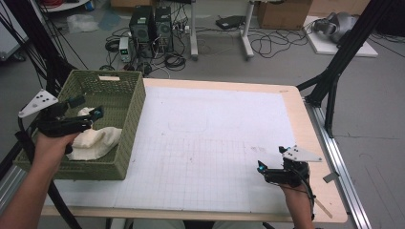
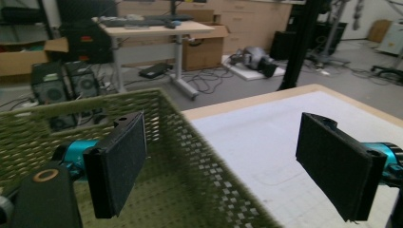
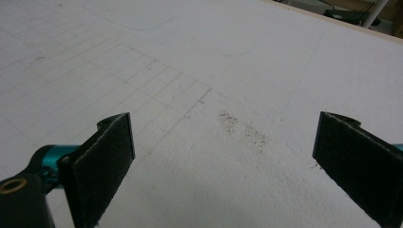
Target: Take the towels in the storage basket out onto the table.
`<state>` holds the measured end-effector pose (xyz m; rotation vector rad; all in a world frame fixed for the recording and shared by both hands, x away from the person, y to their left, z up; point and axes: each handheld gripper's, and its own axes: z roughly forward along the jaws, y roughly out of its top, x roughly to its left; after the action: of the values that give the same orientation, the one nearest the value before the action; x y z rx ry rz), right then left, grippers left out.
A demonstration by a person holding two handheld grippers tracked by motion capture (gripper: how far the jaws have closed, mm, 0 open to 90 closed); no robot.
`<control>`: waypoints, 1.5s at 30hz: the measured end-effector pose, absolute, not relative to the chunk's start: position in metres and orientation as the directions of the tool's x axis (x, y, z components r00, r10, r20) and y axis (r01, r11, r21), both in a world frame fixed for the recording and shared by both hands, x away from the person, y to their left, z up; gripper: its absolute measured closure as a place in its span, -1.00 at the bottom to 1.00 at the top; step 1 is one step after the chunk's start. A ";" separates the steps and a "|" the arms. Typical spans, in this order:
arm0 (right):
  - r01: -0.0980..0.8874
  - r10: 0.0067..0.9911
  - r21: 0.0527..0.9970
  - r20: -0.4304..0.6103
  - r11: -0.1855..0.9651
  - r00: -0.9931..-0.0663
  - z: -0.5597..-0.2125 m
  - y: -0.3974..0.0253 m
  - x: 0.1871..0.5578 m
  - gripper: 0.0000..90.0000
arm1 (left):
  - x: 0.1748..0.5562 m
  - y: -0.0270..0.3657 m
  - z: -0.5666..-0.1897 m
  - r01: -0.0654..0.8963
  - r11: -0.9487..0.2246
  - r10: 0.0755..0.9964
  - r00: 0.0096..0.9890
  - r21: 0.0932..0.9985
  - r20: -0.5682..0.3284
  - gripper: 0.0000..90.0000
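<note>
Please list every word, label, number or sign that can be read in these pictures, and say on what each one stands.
None can be read.
White table sheet: faint grid lines and small dark marks, too blurred to read.
Green basket, white cloth, left tongs, right tongs: no text on them.

The left gripper (image 1: 88, 117) is held raised, jaws spread wide with nothing between; the right gripper (image 1: 263, 168) (apparently lower) has jaws equally wide apart.
</note>
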<state>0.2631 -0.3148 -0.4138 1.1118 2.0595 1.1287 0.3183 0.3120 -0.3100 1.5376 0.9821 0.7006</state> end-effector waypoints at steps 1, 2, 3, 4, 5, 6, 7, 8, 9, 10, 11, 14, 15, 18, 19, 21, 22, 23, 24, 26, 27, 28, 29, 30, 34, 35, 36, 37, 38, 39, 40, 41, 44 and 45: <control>0.405 0.855 0.860 -0.067 0.311 -0.515 -0.414 -0.315 0.263 -0.87 | 0.321 0.315 -0.312 0.224 -0.033 0.882 0.464 0.974 -0.077 -0.61; 0.406 0.856 0.861 -0.063 0.307 -0.513 -0.414 -0.314 0.263 -0.87 | 0.325 0.318 -0.314 0.235 -0.046 0.889 0.453 0.971 -0.068 -0.61; 0.404 0.855 0.861 -0.066 0.309 -0.514 -0.414 -0.315 0.263 -0.87 | 0.328 0.321 -0.316 0.250 -0.056 0.895 0.441 0.967 -0.062 -0.61; 0.404 0.856 0.861 -0.065 0.308 -0.514 -0.414 -0.314 0.263 -0.87 | 0.332 0.324 -0.318 0.262 -0.062 0.900 0.431 0.963 -0.059 -0.61; 0.404 0.856 0.861 -0.065 0.308 -0.514 -0.414 -0.315 0.263 -0.87 | 0.335 0.327 -0.320 0.274 -0.069 0.906 0.420 0.959 -0.054 -0.61; 0.405 0.856 0.861 -0.064 0.307 -0.513 -0.414 -0.314 0.263 -0.87 | 0.339 0.330 -0.322 0.285 -0.074 0.911 0.409 0.956 -0.051 -0.60; 0.404 0.855 0.861 -0.066 0.310 -0.514 -0.414 -0.315 0.263 -0.87 | 0.342 0.333 -0.324 0.298 -0.080 0.915 0.400 0.951 -0.048 -0.60; 0.404 0.855 0.861 -0.066 0.310 -0.514 -0.414 -0.315 0.263 -0.87 | 0.345 0.335 -0.326 0.312 -0.087 0.918 0.393 0.946 -0.045 -0.60; 0.404 0.855 0.860 -0.068 0.312 -0.514 -0.414 -0.315 0.264 -0.87 | 0.348 0.338 -0.329 0.326 -0.094 0.921 0.388 0.941 -0.042 -0.60; 0.404 0.856 0.860 -0.070 0.312 -0.513 -0.414 -0.315 0.264 -0.87 | 0.351 0.340 -0.332 0.342 -0.094 0.923 0.382 0.935 -0.047 -0.60; 0.409 0.857 0.859 -0.066 0.309 -0.511 -0.414 -0.315 0.263 -0.87 | 0.355 0.343 -0.337 0.368 -0.099 0.928 0.369 0.924 -0.047 -0.60; 0.408 0.857 0.859 -0.066 0.309 -0.511 -0.414 -0.315 0.264 -0.87 | 0.359 0.345 -0.343 0.397 -0.101 0.932 0.358 0.912 -0.052 -0.60; 0.408 0.857 0.859 -0.066 0.309 -0.511 -0.414 -0.315 0.264 -0.87 | 0.360 0.345 -0.347 0.412 -0.105 0.935 0.351 0.905 -0.052 -0.60; 0.407 0.857 0.859 -0.069 0.312 -0.511 -0.414 -0.316 0.264 -0.87 | 0.365 0.347 -0.361 0.461 -0.113 0.946 0.321 0.880 -0.047 -0.59; 0.407 0.857 0.859 -0.068 0.311 -0.510 -0.414 -0.316 0.264 -0.87 | 0.365 0.347 -0.361 0.461 -0.113 0.946 0.321 0.880 -0.047 -0.59; 0.406 0.858 0.859 -0.069 0.311 -0.510 -0.414 -0.316 0.264 -0.87 | 0.367 0.348 -0.365 0.486 -0.118 0.953 0.300 0.866 -0.039 -0.59; 0.409 0.859 0.859 -0.067 0.308 -0.507 -0.414 -0.316 0.264 -0.87 | 0.368 0.349 -0.366 0.496 -0.121 0.956 0.292 0.860 -0.034 -0.60; 0.410 0.860 0.859 -0.066 0.307 -0.506 -0.414 -0.316 0.264 -0.87 | 0.369 0.349 -0.366 0.506 -0.120 0.958 0.286 0.854 -0.035 -0.60; 0.410 0.860 0.859 -0.066 0.307 -0.506 -0.414 -0.316 0.264 -0.87 | 0.370 0.350 -0.368 0.520 -0.126 0.960 0.280 0.844 -0.029 -0.60; 0.407 0.858 0.858 -0.070 0.312 -0.509 -0.414 -0.315 0.264 -0.87 | 0.372 0.352 -0.371 0.558 -0.127 0.966 0.258 0.820 -0.026 -0.59; 0.408 0.859 0.858 -0.070 0.311 -0.508 -0.414 -0.315 0.263 -0.87 | 0.372 0.352 -0.372 0.572 -0.120 0.970 0.243 0.811 -0.027 -0.59; 0.408 0.859 0.858 -0.070 0.311 -0.508 -0.414 -0.315 0.263 -0.87 | 0.373 0.353 -0.373 0.587 -0.118 0.972 0.235 0.801 -0.029 -0.59; 0.405 0.858 0.860 -0.072 0.312 -0.509 -0.414 -0.315 0.263 -0.87 | 0.374 0.353 -0.375 0.602 -0.122 0.973 0.231 0.789 -0.027 -0.59; 0.405 0.858 0.859 -0.072 0.312 -0.509 -0.413 -0.316 0.263 -0.87 | 0.375 0.353 -0.377 0.620 -0.120 0.975 0.222 0.775 -0.026 -0.59; 0.404 0.858 0.860 -0.070 0.310 -0.510 -0.413 -0.316 0.263 -0.87 | 0.379 0.354 -0.387 0.716 -0.128 0.981 0.194 0.687 -0.019 -0.58; 0.404 0.858 0.860 -0.070 0.310 -0.510 -0.413 -0.316 0.263 -0.87 | 0.379 0.354 -0.387 0.716 -0.128 0.981 0.194 0.687 -0.019 -0.58; 0.404 0.858 0.860 -0.072 0.312 -0.509 -0.413 -0.316 0.263 -0.87 | 0.379 0.354 -0.389 0.730 -0.124 0.982 0.189 0.673 -0.024 -0.58; 0.404 0.857 0.860 -0.072 0.312 -0.510 -0.413 -0.316 0.263 -0.87 | 0.380 0.354 -0.390 0.742 -0.124 0.983 0.184 0.659 -0.023 -0.58; 0.405 0.858 0.859 -0.071 0.312 -0.509 -0.413 -0.316 0.262 -0.87 | 0.380 0.354 -0.392 0.760 -0.121 0.984 0.177 0.638 -0.025 -0.58; 0.406 0.857 0.859 -0.071 0.312 -0.510 -0.414 -0.317 0.262 -0.87 | 0.381 0.355 -0.394 0.775 -0.115 0.984 0.174 0.622 -0.034 -0.58; 0.409 0.859 0.858 -0.068 0.310 -0.508 -0.414 -0.317 0.262 -0.87 | 0.381 0.355 -0.396 0.791 -0.117 0.985 0.172 0.601 -0.034 -0.58; 0.410 0.858 0.857 -0.068 0.311 -0.508 -0.414 -0.318 0.262 -0.87 | 0.382 0.355 -0.398 0.803 -0.119 0.984 0.173 0.584 -0.038 -0.58; 0.410 0.858 0.855 -0.074 0.317 -0.508 -0.414 -0.318 0.262 -0.87 | 0.383 0.353 -0.403 0.832 -0.128 0.983 0.179 0.540 -0.042 -0.61; 0.414 0.859 0.854 -0.071 0.314 -0.507 -0.414 -0.318 0.261 -0.87 | 0.384 0.353 -0.405 0.842 -0.130 0.982 0.184 0.524 -0.051 -0.62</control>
<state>0.2615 -0.3177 -0.4140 1.1216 2.0589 1.1092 0.3838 0.3525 -0.4047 2.0285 1.7095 0.4273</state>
